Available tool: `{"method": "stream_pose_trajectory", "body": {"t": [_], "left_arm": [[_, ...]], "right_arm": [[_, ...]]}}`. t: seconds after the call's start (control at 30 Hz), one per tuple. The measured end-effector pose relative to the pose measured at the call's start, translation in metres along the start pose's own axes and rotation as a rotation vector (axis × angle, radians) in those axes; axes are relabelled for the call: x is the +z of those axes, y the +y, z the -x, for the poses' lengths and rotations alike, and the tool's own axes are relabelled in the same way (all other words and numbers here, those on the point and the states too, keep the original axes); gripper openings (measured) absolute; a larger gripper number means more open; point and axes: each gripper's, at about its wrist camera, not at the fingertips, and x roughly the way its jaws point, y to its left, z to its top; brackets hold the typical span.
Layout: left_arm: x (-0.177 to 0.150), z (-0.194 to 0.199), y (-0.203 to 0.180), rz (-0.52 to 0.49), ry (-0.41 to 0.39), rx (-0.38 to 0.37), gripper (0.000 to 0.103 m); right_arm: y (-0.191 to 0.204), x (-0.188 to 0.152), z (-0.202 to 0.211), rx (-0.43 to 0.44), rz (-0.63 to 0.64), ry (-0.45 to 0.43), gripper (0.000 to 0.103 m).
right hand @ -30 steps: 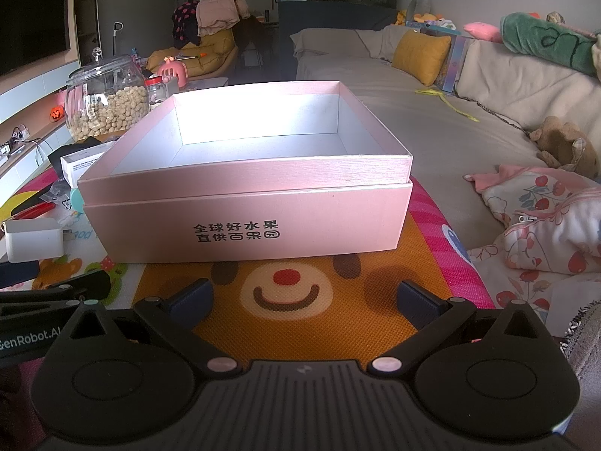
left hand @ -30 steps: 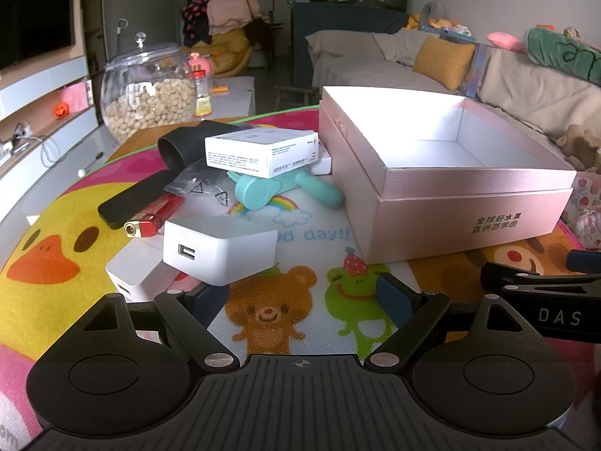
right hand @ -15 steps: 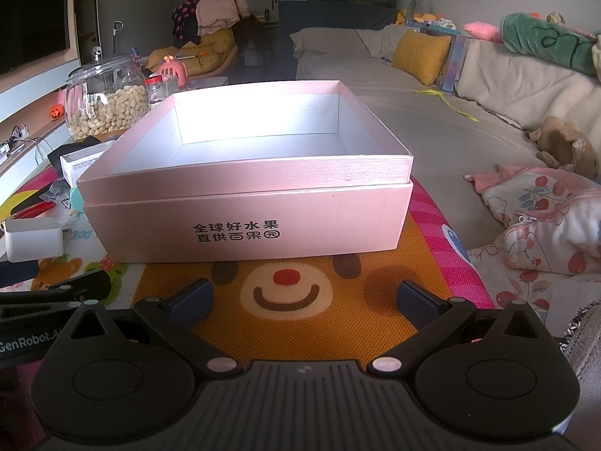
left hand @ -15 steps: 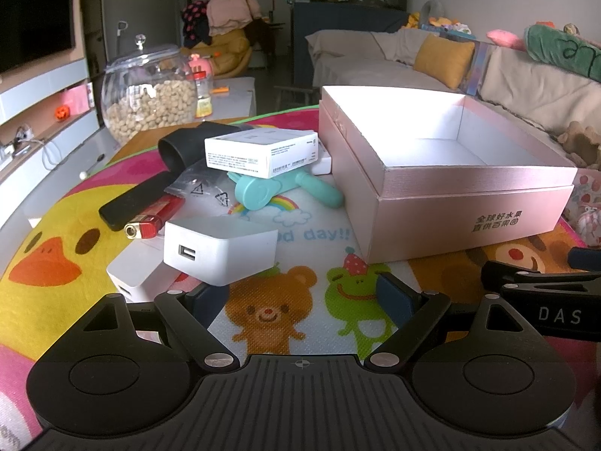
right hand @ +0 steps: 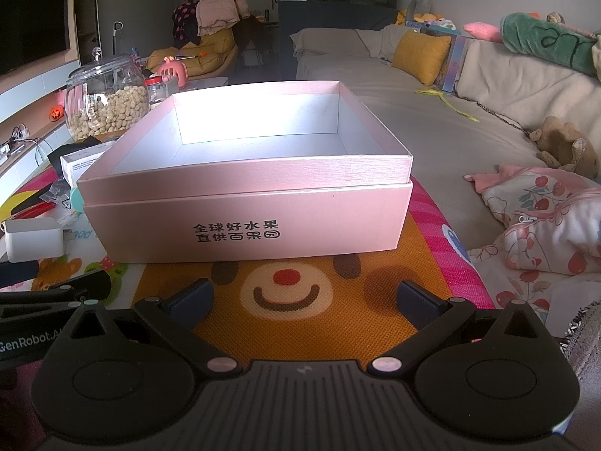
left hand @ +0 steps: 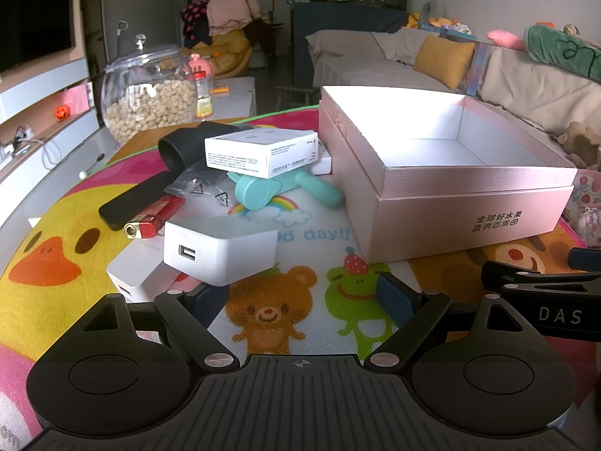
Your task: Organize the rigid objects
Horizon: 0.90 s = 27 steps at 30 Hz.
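Observation:
An open pink box [left hand: 469, 203] [right hand: 248, 221] stands on the cartoon mat, nothing visible inside. Left of it lies a pile: a white USB charger [left hand: 219, 250] on another white block [left hand: 131, 272], a red lighter [left hand: 156, 218], a black remote [left hand: 135, 199], a teal tool [left hand: 285, 189] under a white carton [left hand: 263, 152], and a black tube [left hand: 188, 144]. My left gripper [left hand: 304, 297] is open and empty, just in front of the charger. My right gripper [right hand: 304, 298] is open and empty, in front of the box.
A glass jar of nuts [left hand: 150, 107] stands behind the pile. A sofa with cushions [right hand: 420, 56] lies beyond the box, and floral bedding [right hand: 544, 225] sits right of the mat. The right gripper's body [left hand: 544, 300] shows at the left view's lower right.

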Motion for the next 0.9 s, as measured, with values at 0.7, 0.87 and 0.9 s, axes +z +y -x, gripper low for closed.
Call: {"method": "stream_pose_trajectory", "body": {"t": [0.7,0.87,0.9], "left_arm": [[-0.003,0.080,0.070,-0.040,-0.243,-0.081,0.085],[0.018,0.066,0.105,0.024,-0.132,-0.123,0.084],[0.021,0.064,0.105,0.026,-0.115,-0.148,0.084]], "right_arm": [[-0.002,0.001,0.006,0.070,0.069,0.081,0.103],[-0.005,0.000,0.007,0.082,0.059,0.078,0.103],[-0.006,0.000,0.007,0.083,0.058,0.078,0.103]]}}
